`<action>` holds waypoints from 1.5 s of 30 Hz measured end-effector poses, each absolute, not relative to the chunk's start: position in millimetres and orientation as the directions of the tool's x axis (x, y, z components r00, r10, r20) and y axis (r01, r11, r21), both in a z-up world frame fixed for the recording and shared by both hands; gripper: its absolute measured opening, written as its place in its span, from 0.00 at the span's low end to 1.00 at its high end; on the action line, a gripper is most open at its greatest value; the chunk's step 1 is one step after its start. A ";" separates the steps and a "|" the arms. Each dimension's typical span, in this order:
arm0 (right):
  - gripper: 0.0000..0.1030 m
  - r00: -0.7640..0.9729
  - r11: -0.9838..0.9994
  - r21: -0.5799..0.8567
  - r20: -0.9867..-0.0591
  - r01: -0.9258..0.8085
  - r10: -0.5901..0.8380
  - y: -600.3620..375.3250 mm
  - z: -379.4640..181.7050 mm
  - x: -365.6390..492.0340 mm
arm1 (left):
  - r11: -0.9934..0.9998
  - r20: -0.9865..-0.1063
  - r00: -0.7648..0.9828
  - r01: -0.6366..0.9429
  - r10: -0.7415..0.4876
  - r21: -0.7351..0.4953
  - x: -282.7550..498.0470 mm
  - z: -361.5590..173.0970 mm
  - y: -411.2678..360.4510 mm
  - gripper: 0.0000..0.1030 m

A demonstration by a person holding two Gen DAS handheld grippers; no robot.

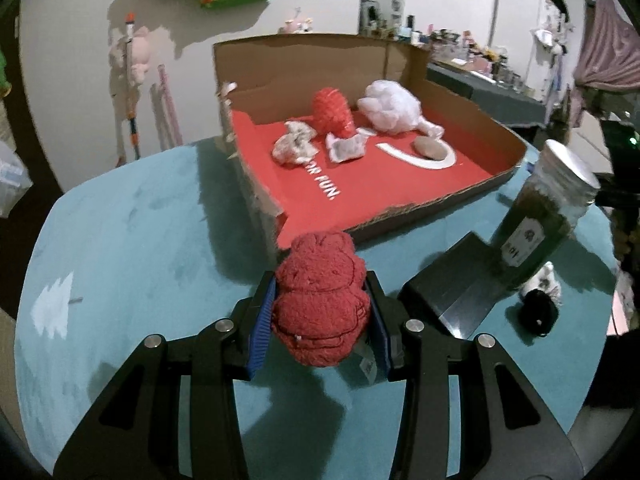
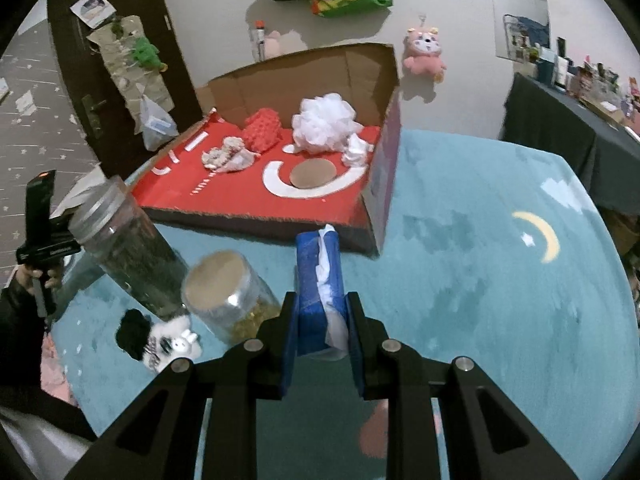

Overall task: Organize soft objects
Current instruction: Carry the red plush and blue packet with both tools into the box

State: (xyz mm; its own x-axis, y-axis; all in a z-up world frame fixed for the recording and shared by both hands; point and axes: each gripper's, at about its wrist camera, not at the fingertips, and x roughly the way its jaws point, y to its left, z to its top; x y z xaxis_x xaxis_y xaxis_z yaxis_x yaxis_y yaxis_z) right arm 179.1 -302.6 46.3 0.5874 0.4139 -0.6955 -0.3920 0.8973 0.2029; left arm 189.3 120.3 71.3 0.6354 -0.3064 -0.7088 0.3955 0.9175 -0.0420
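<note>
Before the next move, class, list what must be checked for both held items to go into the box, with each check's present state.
1. Left gripper shut on red plush toy: ok.
2. Right gripper shut on blue tissue pack: ok.
3. Free red floor in cardboard box: ok.
4. Tall jar beside box, clear of the path: cannot tell.
5. Items already inside box: not ok.

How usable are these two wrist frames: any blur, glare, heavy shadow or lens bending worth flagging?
Left wrist view: strong fisheye bending with dark corners, the cardboard box sharp, glare on the black case, a shadow under the red plush toy. Right wrist view: same bending, the blue tissue pack sharp, the glass jar slightly smeared, dim overall.
</note>
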 end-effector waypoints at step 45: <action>0.25 0.531 0.909 -0.205 -0.847 -0.362 0.020 -207.6 47.4 301.5 | 0.919 -0.848 0.521 0.373 -0.094 0.127 315.8 62.4 35.6 0.39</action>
